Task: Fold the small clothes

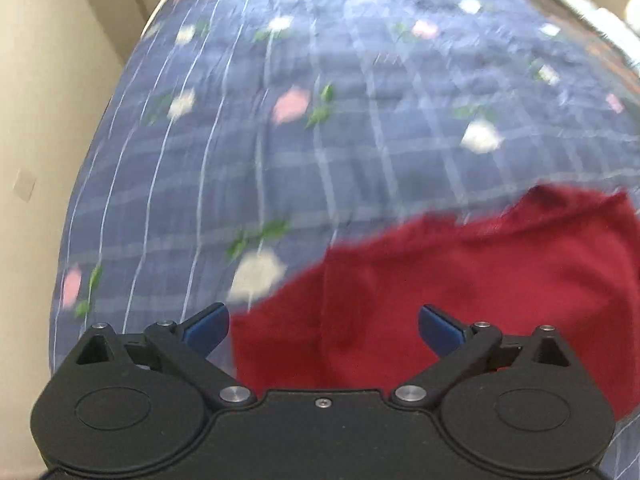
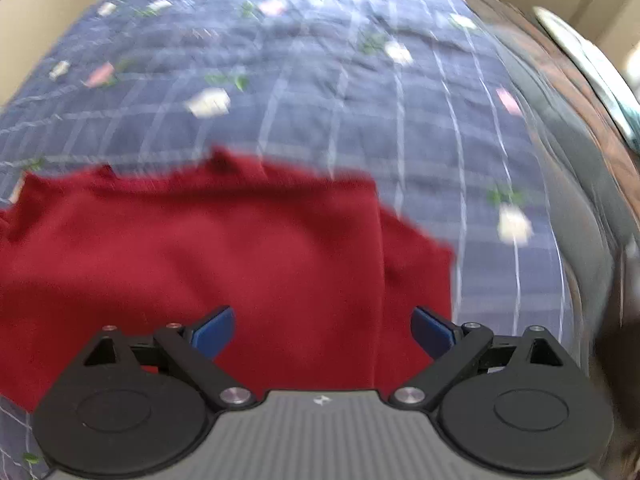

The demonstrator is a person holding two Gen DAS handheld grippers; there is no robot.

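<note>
The main risk is a poor pinch. Both views are smeared with motion blur, so the edges of the red garment (image 1: 460, 288) are hard to place, and a claw that closes too deep could catch the blue flowered bedsheet (image 1: 280, 152) along with the cloth and drag it up into the fold. A grab on a single layer is the other likely fault: a seam or fold line runs down the cloth in each view, and taking only the top layer there would leave the fold lopsided. Uneven lifting by the two hands would skew the garment as well.

The garment lies spread on the bedsheet, with its near part under both tools and its far edge ragged and wrinkled against the blue.

The left gripper (image 1: 324, 330) hovers over the garment's left portion, tilted down toward the bed, its blue fingers spread wide with nothing between them. The right gripper (image 2: 322, 330) hangs over the garment (image 2: 208, 260) near its right side, pitched down the same way, its fingers also wide apart and empty. Whether either tool touches the cloth cannot be told.
</note>
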